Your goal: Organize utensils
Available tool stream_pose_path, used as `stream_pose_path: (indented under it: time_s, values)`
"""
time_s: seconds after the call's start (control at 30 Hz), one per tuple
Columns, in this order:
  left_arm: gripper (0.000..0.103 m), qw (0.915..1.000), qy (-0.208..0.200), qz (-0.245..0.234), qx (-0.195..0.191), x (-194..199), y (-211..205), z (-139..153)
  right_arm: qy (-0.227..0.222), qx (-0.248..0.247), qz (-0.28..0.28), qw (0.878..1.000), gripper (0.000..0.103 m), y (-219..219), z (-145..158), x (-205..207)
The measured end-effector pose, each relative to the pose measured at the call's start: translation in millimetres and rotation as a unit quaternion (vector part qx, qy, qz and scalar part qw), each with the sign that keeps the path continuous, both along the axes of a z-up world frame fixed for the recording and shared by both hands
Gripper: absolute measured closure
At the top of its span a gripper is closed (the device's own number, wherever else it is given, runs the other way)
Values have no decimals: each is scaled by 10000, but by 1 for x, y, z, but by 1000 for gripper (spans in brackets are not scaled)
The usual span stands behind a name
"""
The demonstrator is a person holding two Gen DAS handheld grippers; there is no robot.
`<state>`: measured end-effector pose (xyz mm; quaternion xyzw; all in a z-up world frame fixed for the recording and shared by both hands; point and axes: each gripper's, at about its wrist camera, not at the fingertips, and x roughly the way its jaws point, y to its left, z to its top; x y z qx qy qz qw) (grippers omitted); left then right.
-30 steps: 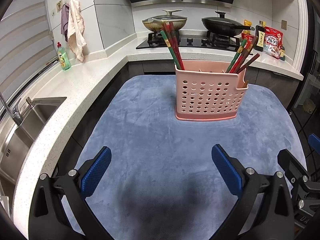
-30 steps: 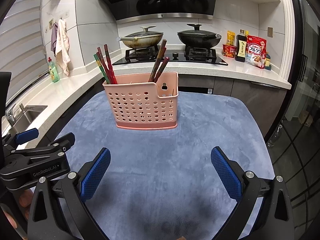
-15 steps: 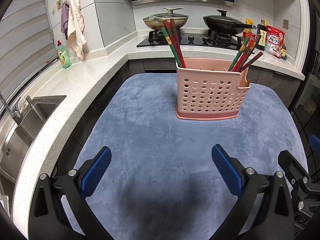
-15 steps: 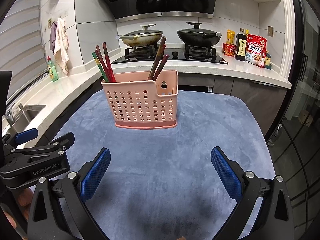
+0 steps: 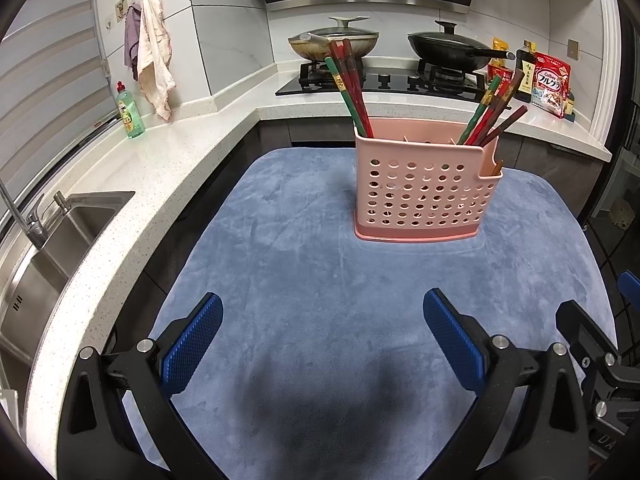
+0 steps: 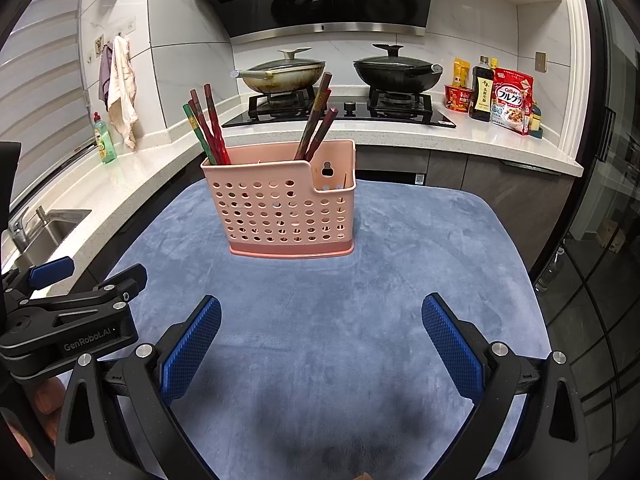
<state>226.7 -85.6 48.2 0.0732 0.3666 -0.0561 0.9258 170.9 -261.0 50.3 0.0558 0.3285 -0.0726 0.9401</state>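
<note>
A pink perforated utensil holder (image 5: 426,196) (image 6: 286,212) stands upright on a blue-grey mat (image 5: 320,280) (image 6: 360,300). Red, green and brown chopsticks lean in it in two bunches: one at its left end (image 5: 352,88) (image 6: 206,128), one at its right end (image 5: 492,112) (image 6: 318,116). My left gripper (image 5: 322,334) is open near the mat's front edge, well short of the holder, with nothing between its blue pads. My right gripper (image 6: 320,336) is also open and empty, likewise short of the holder. The left gripper's body (image 6: 68,324) shows at the right wrist view's left edge.
A white counter (image 5: 120,208) wraps the left and back, with a steel sink (image 5: 48,256), a green soap bottle (image 5: 130,112) and hanging cloths (image 5: 154,68). Two lidded woks (image 6: 288,76) (image 6: 396,72) sit on the stove behind. Packets and a sauce bottle (image 6: 496,96) stand back right.
Both views have dipped slightly, so the holder sits a little lower and nearer in the frames. Both grippers remain open; nothing was picked up or released.
</note>
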Motion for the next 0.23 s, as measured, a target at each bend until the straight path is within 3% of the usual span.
stream_pose_path:
  time_s: [0.23]
  values:
    - [7, 9999, 64, 89, -66, 4, 5, -2, 4, -30, -28, 10000, 6, -2, -2, 2]
